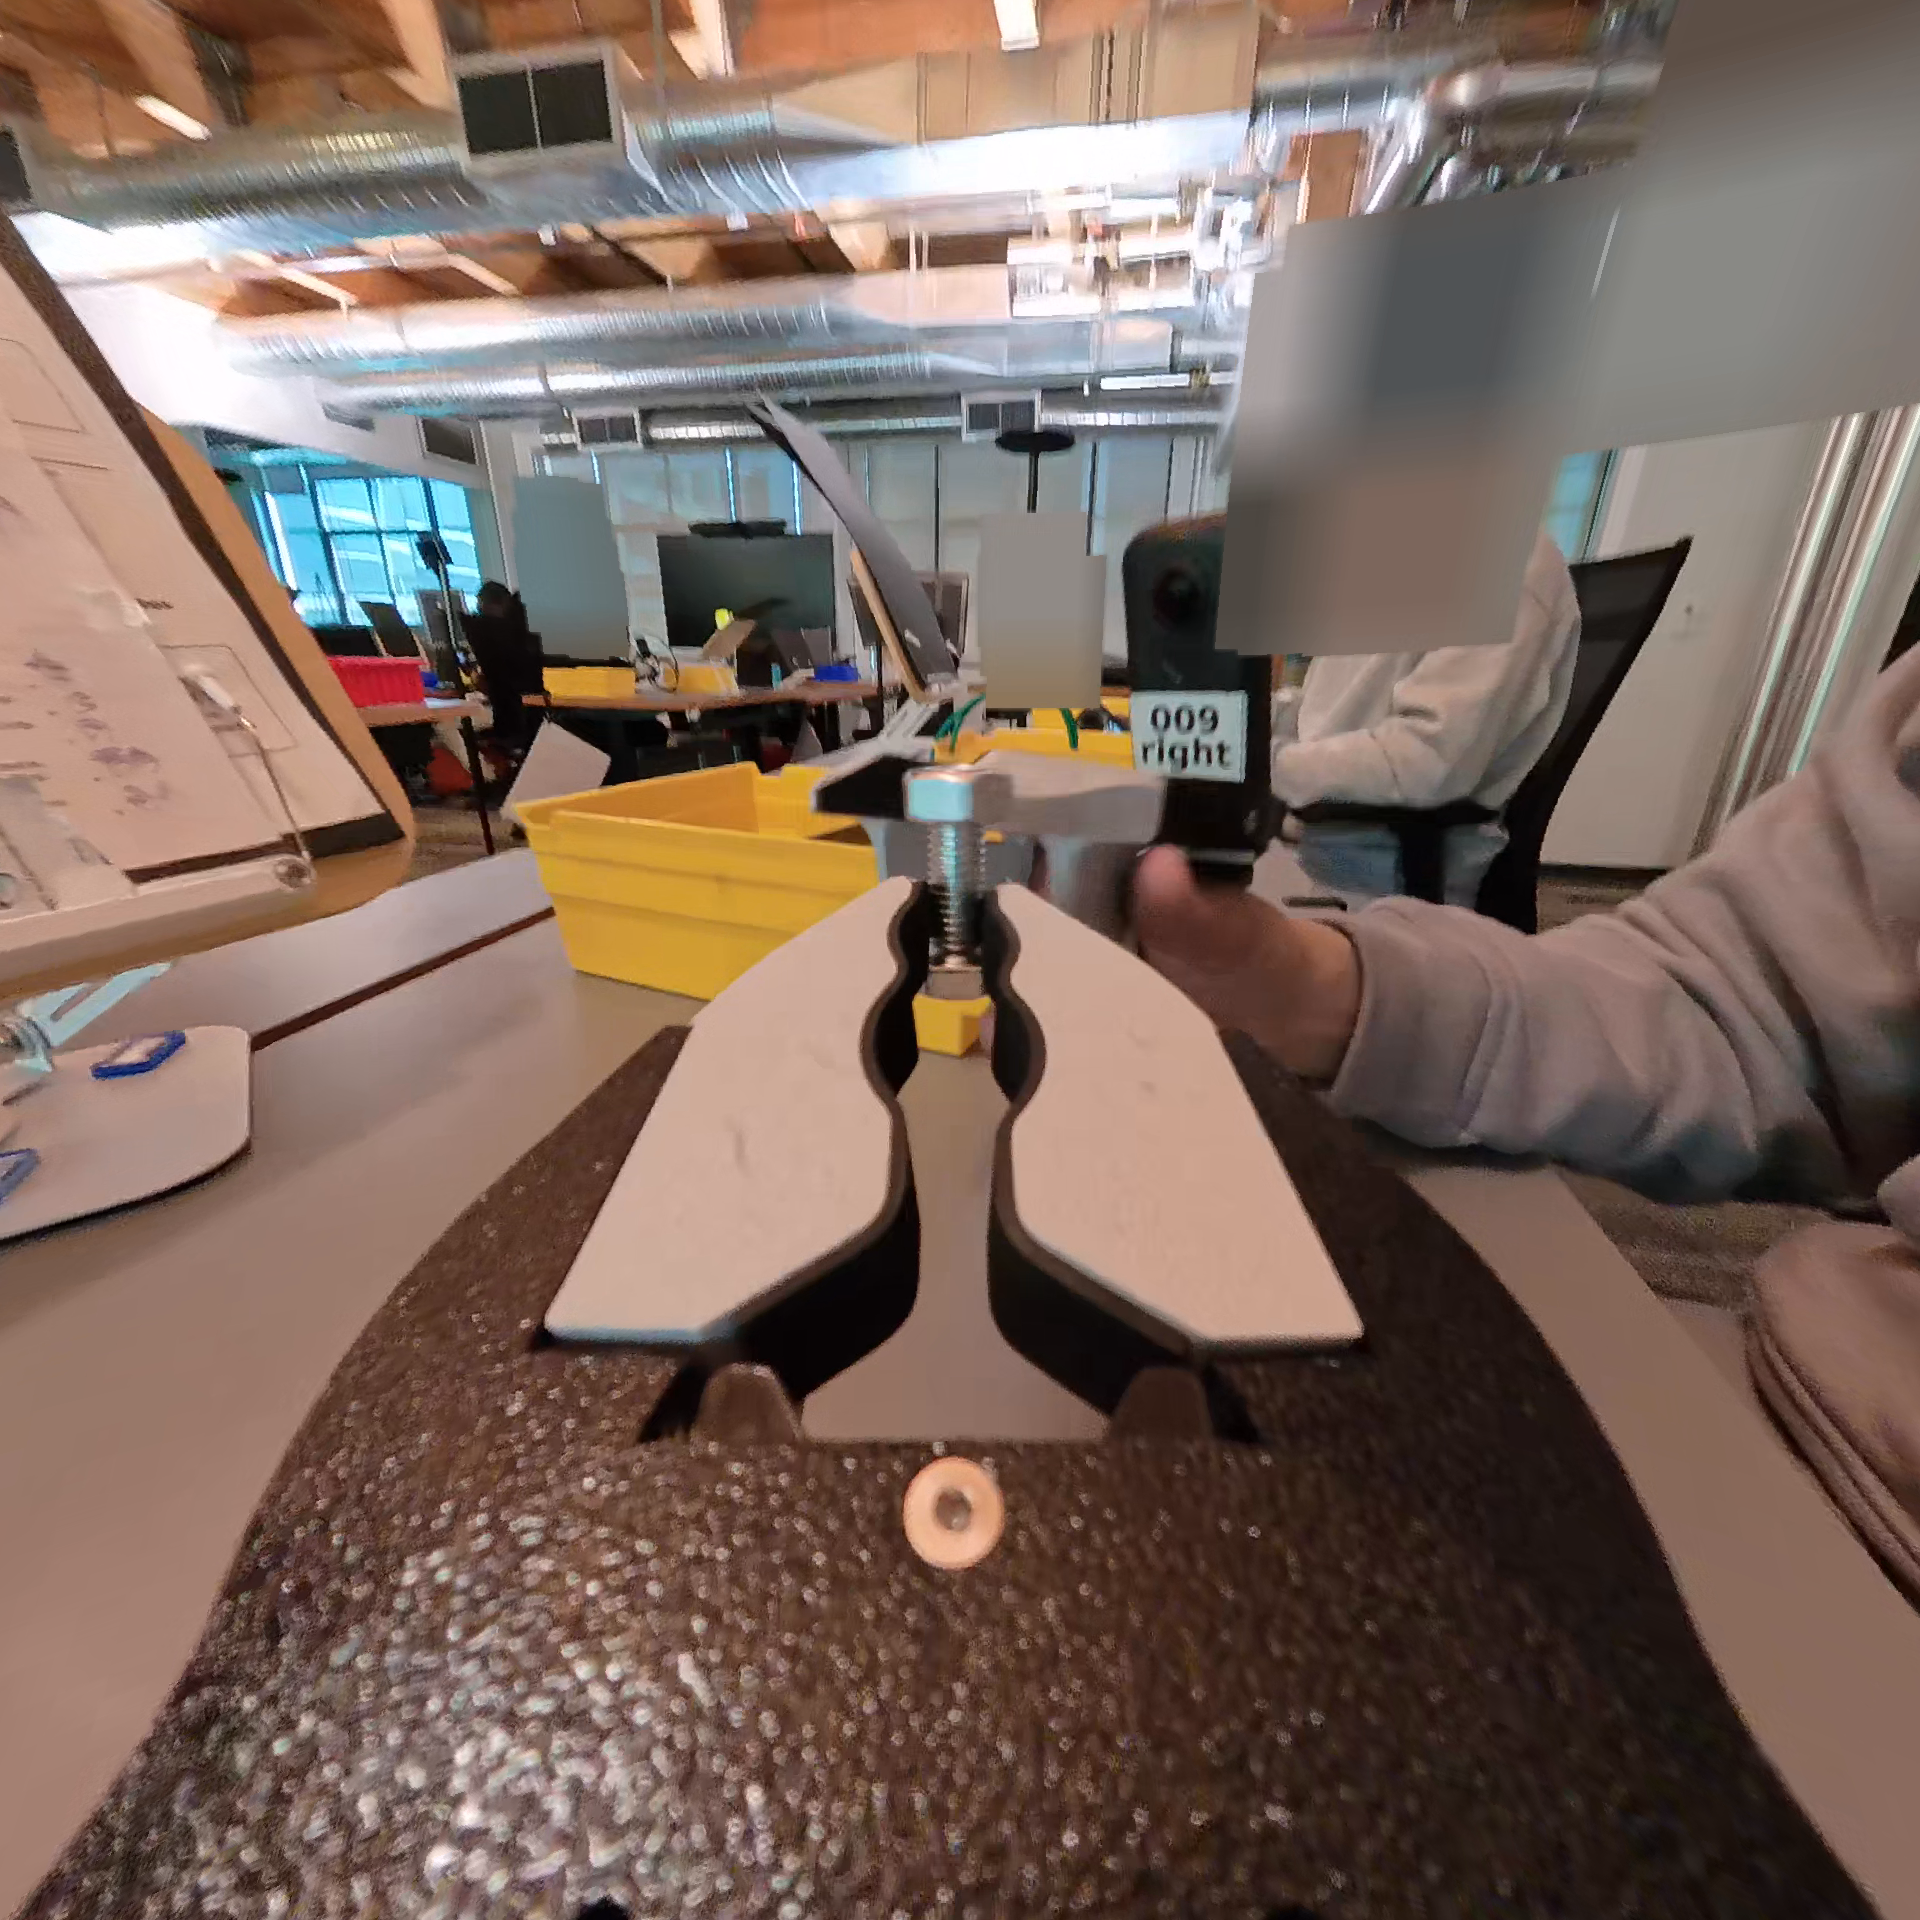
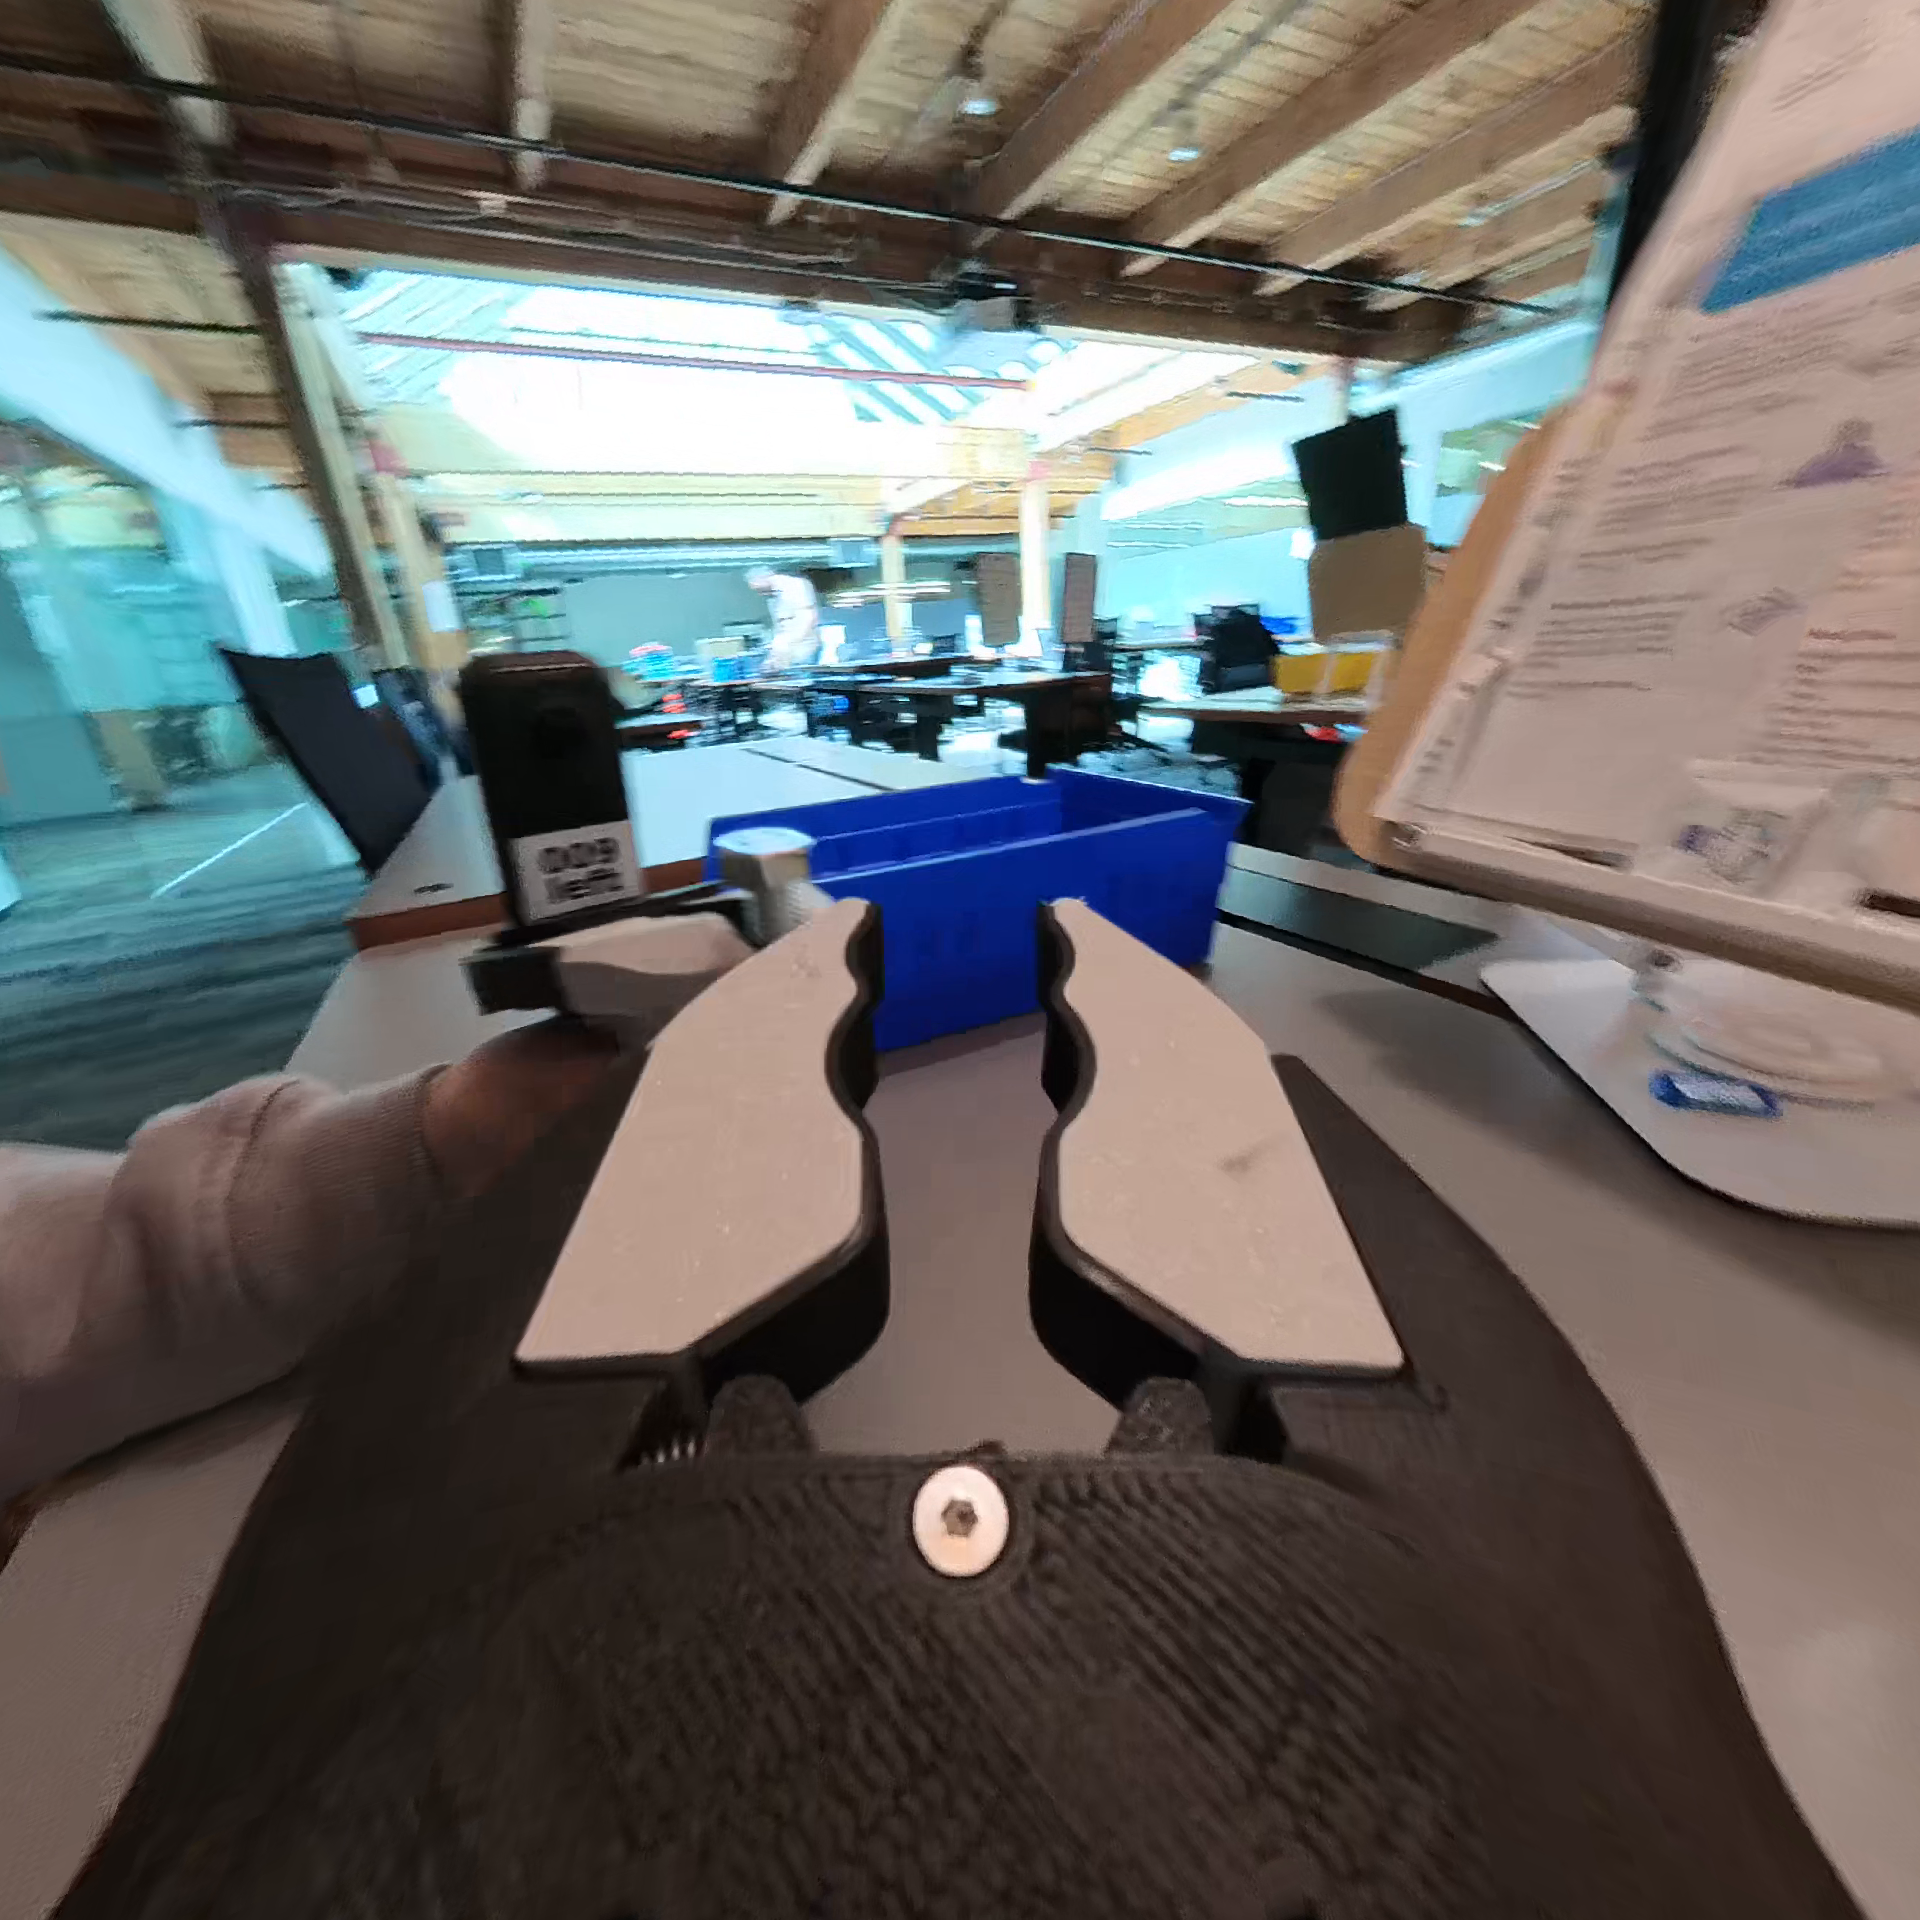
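Already the left gripper [image 1: 957,935] has its jaws clamped on the threaded shank of a silver bolt [image 1: 951,847], held upright with the hex head on top and a nut [image 1: 957,982] sitting low on the thread between the fingers. From its own view the right gripper [image 2: 958,940] stands with jaws apart and nothing between them; the bolt head [image 2: 766,868] shows just left of its left fingertip. A blue bin [image 2: 997,883] lies beyond on the bench [image 2: 1558,1351], a yellow bin [image 1: 686,883] on the far side in the left view. Whether the nut is fully run on cannot be told.
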The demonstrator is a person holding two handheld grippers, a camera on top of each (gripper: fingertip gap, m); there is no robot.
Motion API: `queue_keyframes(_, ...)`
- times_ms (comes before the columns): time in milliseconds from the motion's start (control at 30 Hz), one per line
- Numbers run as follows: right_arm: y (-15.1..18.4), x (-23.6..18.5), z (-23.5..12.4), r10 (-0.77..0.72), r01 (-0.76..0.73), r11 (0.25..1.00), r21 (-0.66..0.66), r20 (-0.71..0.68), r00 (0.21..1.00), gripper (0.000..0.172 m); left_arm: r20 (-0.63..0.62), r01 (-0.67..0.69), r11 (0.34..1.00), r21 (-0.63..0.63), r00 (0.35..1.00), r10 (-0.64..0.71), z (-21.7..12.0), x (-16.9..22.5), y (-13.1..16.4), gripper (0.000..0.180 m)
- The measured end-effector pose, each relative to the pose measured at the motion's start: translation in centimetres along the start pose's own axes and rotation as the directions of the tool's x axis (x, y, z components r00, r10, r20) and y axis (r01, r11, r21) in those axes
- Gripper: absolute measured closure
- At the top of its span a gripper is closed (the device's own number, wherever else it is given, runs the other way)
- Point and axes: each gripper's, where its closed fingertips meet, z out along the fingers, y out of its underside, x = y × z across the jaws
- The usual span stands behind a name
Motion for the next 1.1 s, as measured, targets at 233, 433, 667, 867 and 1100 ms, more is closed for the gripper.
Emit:
queue_keyframes(233, -0.7, -1.9, 0.0, 0.017, -0.022, 0.999, 0.041, 0.115, 0.993, 0.128, 0.026, -0.02, 0.997, -0.071, 0.999, 0.022, 0.6, 0.0, 1.1, 0.172)
queue_keyframes(433, 0.2, -2.1, 0.5, -0.039, 0.04, 0.999, -0.009, 0.094, 0.995, 0.13, 0.013, -0.02, 0.997, -0.079, 1.0, 0.021, 1.3, 0.6, 1.4, 0.172)
queue_keyframes(667, -0.2, 0.6, -0.4, 0.046, -0.046, 0.999, 0.007, 0.015, 0.999, 0.126, 0.05, 0.002, 1.0, -0.018, 0.999, -0.001, 0.1, -0.5, 0.4, 0.172)
queue_keyframes(867, 0.0, -3.0, 0.7, -0.038, 0.038, 0.999, 0.001, 0.12, 0.992, 0.124, 0.033, -0.03, 0.996, -0.088, 0.999, 0.033, 1.3, 0.4, 1.5, 0.172)
queue_keyframes(1100, -0.2, -1.1, 0.3, 0.016, -0.016, 1.0, 0.004, 0.059, 0.998, 0.125, 0.065, -0.019, 0.999, -0.047, 0.998, 0.022, 0.8, -0.2, 0.9, 0.172)
